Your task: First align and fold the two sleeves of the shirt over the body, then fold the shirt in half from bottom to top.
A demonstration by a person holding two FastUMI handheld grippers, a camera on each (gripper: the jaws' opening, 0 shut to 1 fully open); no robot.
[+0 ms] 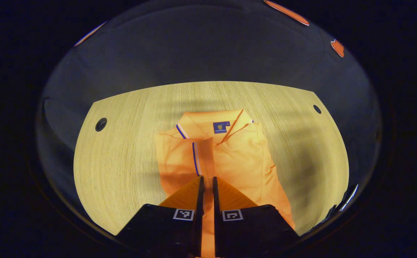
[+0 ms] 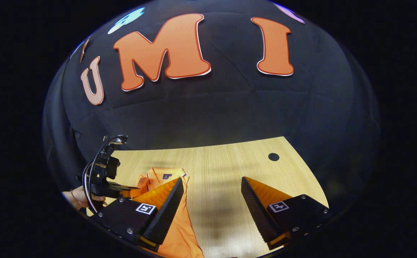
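Orange polo shirt (image 1: 226, 157) is lying on the wooden table (image 1: 122, 161), collar (image 1: 208, 125) toward the booth wall, both sleeves apparently already folded in over the body so the outline is reading as a narrow column. Placket with a blue stripe is running down the front below the collar.

Left gripper (image 1: 208, 182) is hovering over the shirt's lower middle, below the placket; its jaws are nearly pressed together with only a thin slit between them. Cannot tell whether any cloth is pinched there.

Right gripper (image 2: 212, 190) is sitting to the side of the shirt, one finger over the shirt's edge and the other over bare table; jaws are spread wide, holding nothing. A hand (image 2: 83, 199) carrying the left gripper is showing in the right gripper view, beside the collar end.

Risk, as judged: the remaining step looks to be the bottom-to-top fold. If only one gripper is lifting the hem, the fold is likely going skewed, and the tucked sleeves may be slipping back out. The shirt's right edge is already wrinkling slightly.
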